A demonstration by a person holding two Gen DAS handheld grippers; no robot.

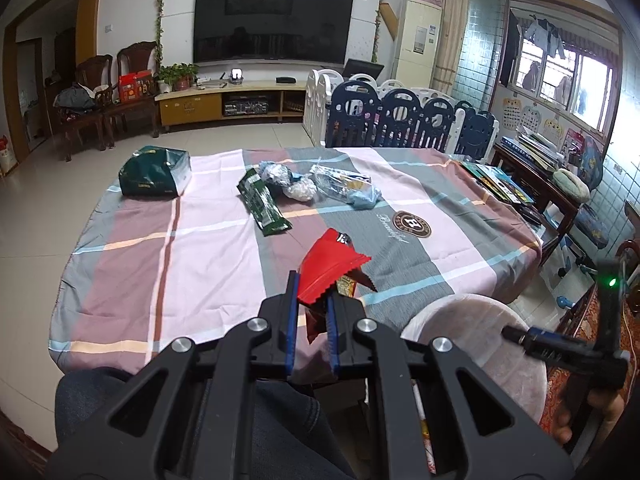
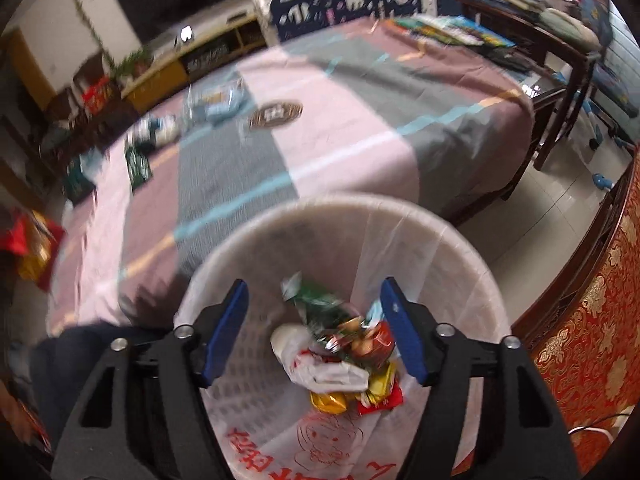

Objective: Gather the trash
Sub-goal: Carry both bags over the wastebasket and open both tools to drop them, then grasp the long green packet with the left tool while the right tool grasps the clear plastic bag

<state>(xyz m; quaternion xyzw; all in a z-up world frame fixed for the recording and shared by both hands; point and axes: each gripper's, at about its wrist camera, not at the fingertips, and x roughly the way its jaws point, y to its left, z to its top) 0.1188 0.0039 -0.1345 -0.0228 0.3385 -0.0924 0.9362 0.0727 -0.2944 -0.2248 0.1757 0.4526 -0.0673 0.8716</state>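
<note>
A crumpled red foil snack wrapper (image 1: pixel 326 270), with a brownish wrapper bunched behind it, is seen low in the centre of the left wrist view, clamped between the jaws of the left gripper (image 1: pixel 313 306) above the near edge of the tabletop (image 1: pixel 208 248), which is covered by a pink, grey and mauve checked cloth. In the right wrist view, the jaws of the right gripper (image 2: pixel 314 328) are seen standing apart with nothing between them, directly over the white mesh waste basket lined with a printed plastic bag (image 2: pixel 460 256), in the lower centre of the frame. Green, red and yellow wrappers and white crumpled plastic (image 2: pixel 344 344) are already gathered inside it. Part of the work is therefore judged done. Left on the cloth, in the upper middle of the left view, are a long dark green sachet (image 1: pixel 262 202), crumpled white and blue plastic (image 1: pixel 296 184) and a clear plastic package (image 1: pixel 344 184); a dark green bag (image 1: pixel 154 172) sits further left.
</note>
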